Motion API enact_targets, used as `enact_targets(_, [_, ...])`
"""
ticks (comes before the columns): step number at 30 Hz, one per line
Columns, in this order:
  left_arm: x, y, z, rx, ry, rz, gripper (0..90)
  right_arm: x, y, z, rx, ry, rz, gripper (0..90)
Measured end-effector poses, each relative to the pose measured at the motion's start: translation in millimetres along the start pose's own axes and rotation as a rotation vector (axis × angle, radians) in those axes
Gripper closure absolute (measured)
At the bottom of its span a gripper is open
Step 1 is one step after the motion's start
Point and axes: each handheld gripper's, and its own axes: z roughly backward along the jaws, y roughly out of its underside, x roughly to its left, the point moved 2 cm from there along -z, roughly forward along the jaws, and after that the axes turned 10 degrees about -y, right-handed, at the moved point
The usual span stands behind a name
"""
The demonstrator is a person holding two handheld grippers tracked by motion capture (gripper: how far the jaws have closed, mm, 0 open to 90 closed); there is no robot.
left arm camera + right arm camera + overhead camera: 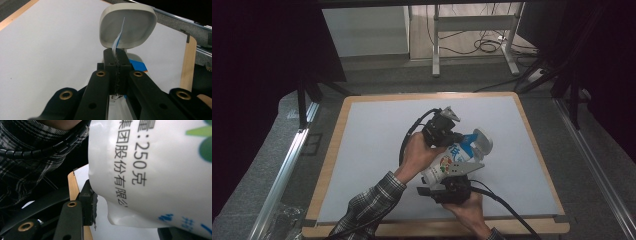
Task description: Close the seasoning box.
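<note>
High view puts the pale grey mat on the wood-edged table under everything, and just right of its centre the white plastic pouch with blue and green print hangs tilted between both tools, its light grey bowl-shaped cap end pointing toward two o'clock. The main risk, as I judge it, is the thin blue-and-white seal strip tearing off or slipping free: the left gripper has its jaws pressed together on only that narrow edge, so a hard pull could leave the pouch unsupported at the top. A second risk is the soft body buckling or sliding, since the right gripper grips it from about six o'clock with one pad close against the wall and the other jaw hidden under the pouch; it looks clamped on the pouch, though contact is not fully shown. The pouch lies directly ahead of the left gripper's jaws, the cap at twelve o'clock beyond them.
</note>
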Motion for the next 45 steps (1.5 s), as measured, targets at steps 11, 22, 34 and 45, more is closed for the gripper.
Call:
enact_targets(11, [0.7, -2.1, -0.1, 0.009, 0.001, 0.001, 89.8, 0.2, -1.3, 0.3, -0.008, 0.001, -0.001, 55.4])
enact_targets(22, [2.4, -3.8, -0.9, 0.024, 0.000, -0.005, 89.8, 0.6, -2.9, -0.5, -0.013, 0.005, -0.003, 55.1])
enact_targets(34, [2.2, -5.9, -0.3, 0.031, -0.003, -0.012, 89.8, 0.6, -4.4, -1.0, -0.021, 0.005, -0.006, 54.9])
enact_targets(45, [2.5, -6.7, 0.3, 0.037, -0.005, -0.014, 89.8, 1.1, -5.2, -2.1, -0.028, 0.002, -0.008, 54.9])
